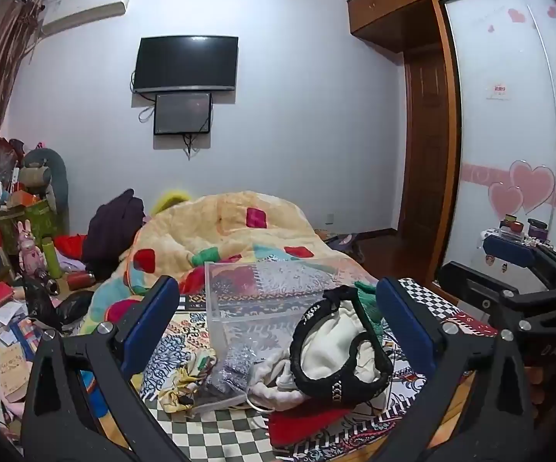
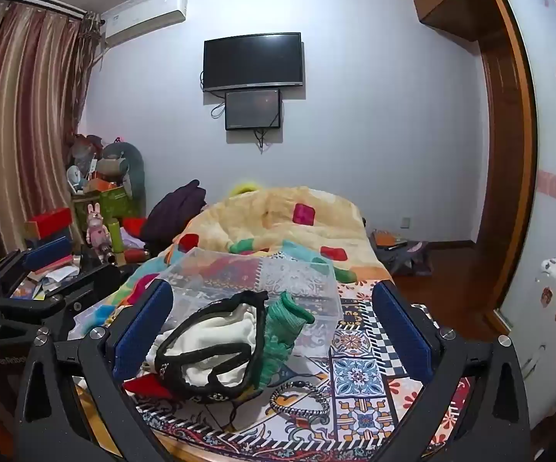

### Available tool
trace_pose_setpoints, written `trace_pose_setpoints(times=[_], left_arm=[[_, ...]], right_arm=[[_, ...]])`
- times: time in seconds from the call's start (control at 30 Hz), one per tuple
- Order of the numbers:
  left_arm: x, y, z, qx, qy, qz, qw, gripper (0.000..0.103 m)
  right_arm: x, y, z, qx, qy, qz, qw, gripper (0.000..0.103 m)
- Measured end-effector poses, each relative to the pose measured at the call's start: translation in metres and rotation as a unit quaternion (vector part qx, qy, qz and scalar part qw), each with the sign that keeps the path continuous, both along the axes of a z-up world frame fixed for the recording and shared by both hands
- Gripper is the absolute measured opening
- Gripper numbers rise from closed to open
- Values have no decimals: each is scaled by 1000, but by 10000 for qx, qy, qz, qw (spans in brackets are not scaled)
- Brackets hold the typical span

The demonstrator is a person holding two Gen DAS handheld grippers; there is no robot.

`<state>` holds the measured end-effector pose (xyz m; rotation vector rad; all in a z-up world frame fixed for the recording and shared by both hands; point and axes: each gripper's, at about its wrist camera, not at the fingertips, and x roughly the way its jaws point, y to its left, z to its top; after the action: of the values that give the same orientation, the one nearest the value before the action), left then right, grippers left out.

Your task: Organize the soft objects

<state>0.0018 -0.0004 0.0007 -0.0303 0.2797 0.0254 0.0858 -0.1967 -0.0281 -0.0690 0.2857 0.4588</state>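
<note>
A pile of soft things lies on the patterned bedspread: a white cloth (image 1: 335, 350) ringed by black straps (image 1: 331, 389), a green knit piece (image 2: 281, 331) and a red cloth (image 1: 301, 423). The white cloth (image 2: 208, 331) and black straps (image 2: 185, 350) also show in the right wrist view. A clear plastic box (image 1: 262, 292) stands just behind the pile; it also shows in the right wrist view (image 2: 262, 281). My left gripper (image 1: 278, 319) is open and empty above the pile. My right gripper (image 2: 274, 327) is open and empty above it too.
A yellow patchwork quilt (image 1: 239, 231) is heaped behind the box. A braided bracelet (image 2: 299, 400) lies on the bedspread. A cluttered side table (image 1: 27, 254) with a bunny figure and bottles stands left. A wardrobe with heart stickers (image 1: 516, 154) is right.
</note>
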Motion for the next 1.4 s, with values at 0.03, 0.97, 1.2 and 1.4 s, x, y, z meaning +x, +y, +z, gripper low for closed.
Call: trace_pose_setpoints(times=[0.03,0.97,1.2,1.4], left_arm=[[2,0,0,35,-13,29,10000,103],[-3,0,0,-16,-207,-105,9997,103],[-3,1,1,2,-220,-94,9997,103],[-3,0,0,-1,-212,-92,9997,103]], right_arm=[[0,0,0,17,10,3,10000,103],[-3,-6,1,269,30,11,9996,103],[-3,-7,0,312,54,20,9995,103],[-4,-7,0,346,59,31,9994,103]])
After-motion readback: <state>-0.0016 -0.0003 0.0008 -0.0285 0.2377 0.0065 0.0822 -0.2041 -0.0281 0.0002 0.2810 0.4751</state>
